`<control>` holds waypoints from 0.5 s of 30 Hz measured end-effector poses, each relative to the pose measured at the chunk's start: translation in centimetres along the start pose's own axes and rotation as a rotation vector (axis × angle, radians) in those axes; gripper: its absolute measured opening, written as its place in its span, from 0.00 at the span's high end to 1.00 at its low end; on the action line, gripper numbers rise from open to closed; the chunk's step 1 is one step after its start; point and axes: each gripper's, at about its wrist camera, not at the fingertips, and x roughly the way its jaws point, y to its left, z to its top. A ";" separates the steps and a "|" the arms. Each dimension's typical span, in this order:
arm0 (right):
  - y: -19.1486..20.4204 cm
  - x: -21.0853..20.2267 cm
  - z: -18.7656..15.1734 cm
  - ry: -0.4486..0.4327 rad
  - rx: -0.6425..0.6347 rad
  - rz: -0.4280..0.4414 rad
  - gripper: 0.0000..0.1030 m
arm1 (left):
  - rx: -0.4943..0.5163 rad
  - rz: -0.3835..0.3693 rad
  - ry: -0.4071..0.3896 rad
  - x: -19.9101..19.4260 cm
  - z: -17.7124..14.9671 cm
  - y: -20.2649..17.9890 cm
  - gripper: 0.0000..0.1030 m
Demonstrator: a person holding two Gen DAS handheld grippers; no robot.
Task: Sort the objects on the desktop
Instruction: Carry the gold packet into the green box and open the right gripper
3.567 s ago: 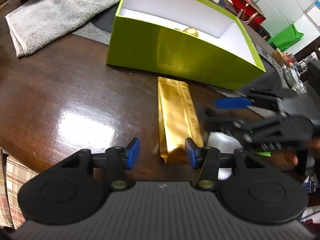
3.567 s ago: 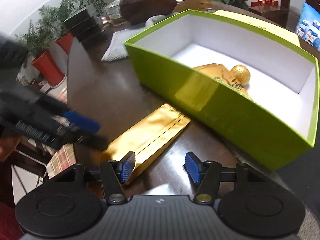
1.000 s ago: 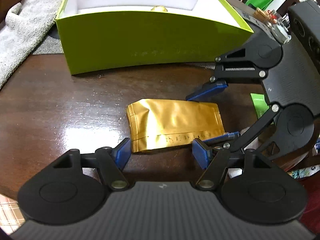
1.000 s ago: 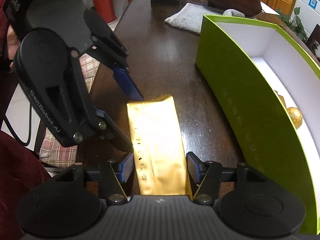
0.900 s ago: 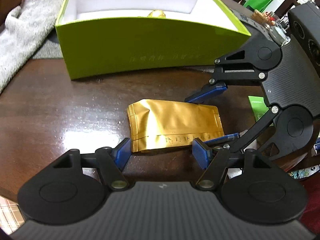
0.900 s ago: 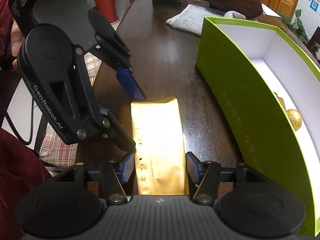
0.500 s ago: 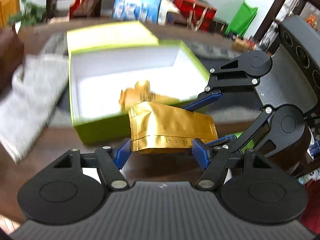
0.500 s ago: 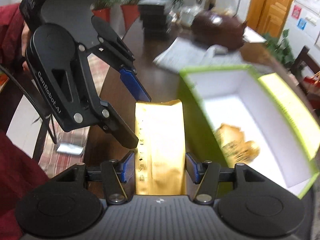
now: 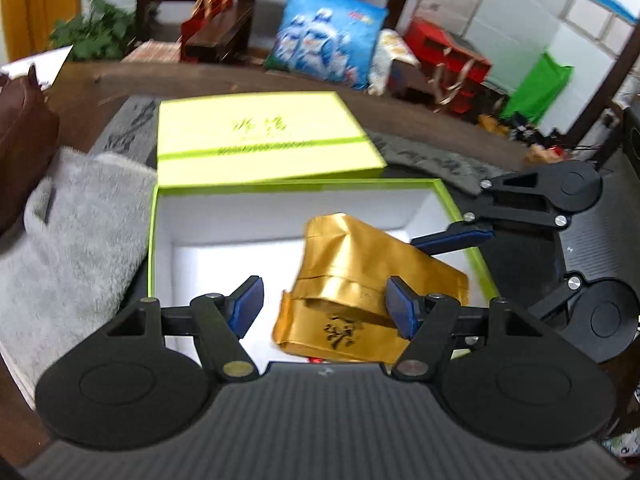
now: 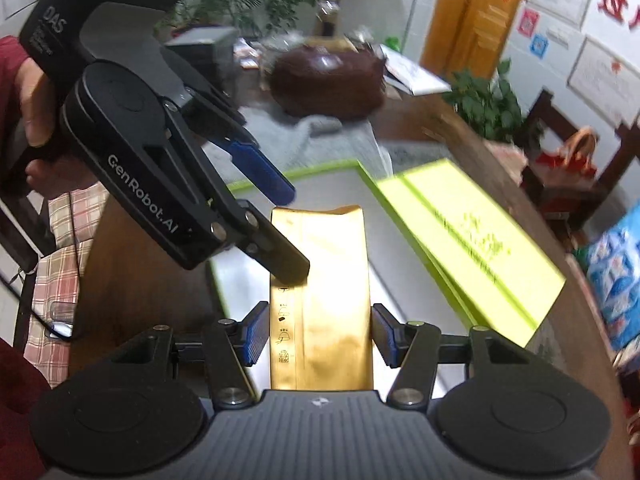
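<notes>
The big dark wooden table (image 9: 92, 80) holds a green box (image 9: 154, 240) with white insides, and its flat green lid (image 9: 256, 136) lies just behind it. A soft gray towel (image 9: 68, 248) sits beside the box on one side. The job is to sort the things on the desk, and it looks partly done: one gold pouch with dark writing (image 9: 340, 332) already lies inside the box, near the front wall. A second gold pouch (image 10: 320, 292) hangs in the air over the open box, so it is not put away yet. It seems the next step is to lower it in and let go. The right gripper (image 10: 316, 334) has its blue pads on both long sides of this pouch, pinching it about halfway shut. The left gripper (image 9: 324, 304) is also about halfway spread. In the right view, one dark finger (image 10: 280, 256) touches the pouch's edge and the blue one stands off behind its far end. I cannot tell if the left gripper truly squeezes the pouch or only steadies it. The pictures are a bit blurry.
</notes>
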 end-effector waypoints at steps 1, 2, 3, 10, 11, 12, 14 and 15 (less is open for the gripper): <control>-0.4 0.5 -0.3 0.013 0.013 0.007 0.47 | -0.007 0.011 0.009 0.3 -0.3 0.3 0.35; -0.8 1.0 -0.6 0.026 0.026 0.014 0.47 | -0.015 0.020 0.017 0.5 -0.6 0.5 0.35; -1.3 1.6 -1.1 0.046 0.041 0.020 0.47 | -0.024 0.022 0.020 0.6 -0.9 0.7 0.35; -3.1 5.6 -2.7 0.136 0.128 0.081 0.47 | -0.015 0.039 -0.002 -1.2 -2.2 0.6 0.35; -3.2 5.8 -2.8 0.142 0.138 0.089 0.47 | -0.008 0.042 -0.008 -1.6 -2.3 0.5 0.35; -3.2 6.1 -2.9 0.147 0.148 0.096 0.47 | -0.006 0.044 -0.016 -2.0 -2.5 0.4 0.35; -3.1 6.3 -3.1 0.155 0.163 0.102 0.46 | -0.007 0.040 -0.032 -2.9 -2.8 0.3 0.35; -3.1 6.4 -3.1 0.155 0.165 0.095 0.45 | -0.009 0.038 -0.039 -3.4 -3.1 0.3 0.35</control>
